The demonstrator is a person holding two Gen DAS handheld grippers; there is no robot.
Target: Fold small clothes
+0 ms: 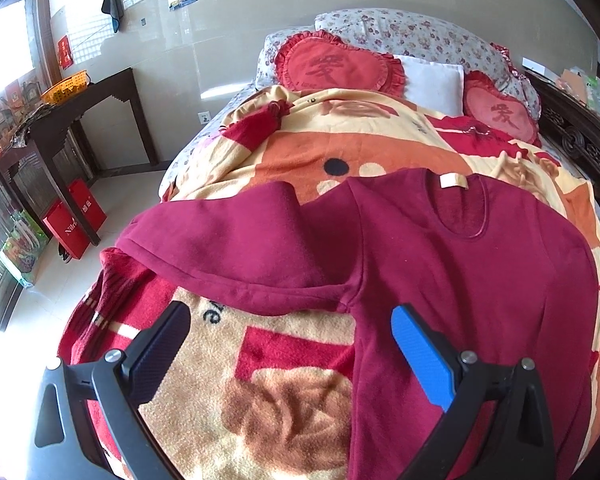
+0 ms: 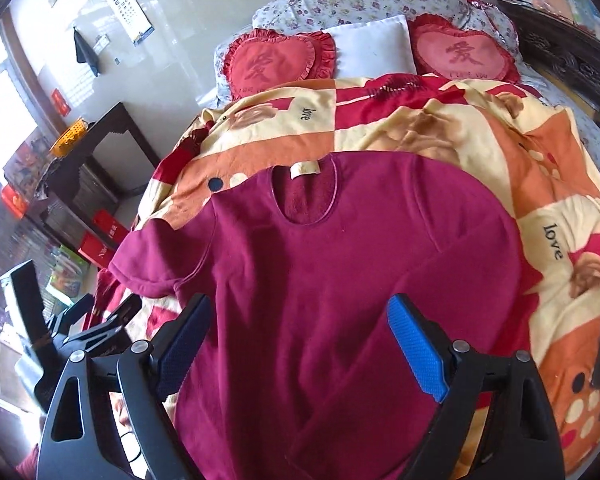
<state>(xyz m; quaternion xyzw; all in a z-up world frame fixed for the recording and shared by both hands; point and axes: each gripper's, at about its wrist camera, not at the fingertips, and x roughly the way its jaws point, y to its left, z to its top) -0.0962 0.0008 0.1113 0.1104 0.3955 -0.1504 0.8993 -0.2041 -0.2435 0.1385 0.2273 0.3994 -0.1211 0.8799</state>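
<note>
The maroon top (image 2: 340,264) lies flat on the blanket (image 2: 480,128), straight ahead of and under the right tool (image 2: 300,340), which stands spread and holds nothing. The left tool (image 1: 292,344) is spread too, empty, with the left sleeve (image 1: 228,248) just ahead of it. That sleeve trails toward the bed edge and may slide off. A low pinch could catch the fuzzy blanket too, dragging the top askew.

Bed surface: blanket (image 2: 400,128) bare at 12 o'clock beyond shirt (image 2: 340,280). Obstacles: heart cushions (image 2: 276,60) at 12; carved bed rail (image 2: 560,52) at 2; dark table (image 1: 80,120) at 10.
</note>
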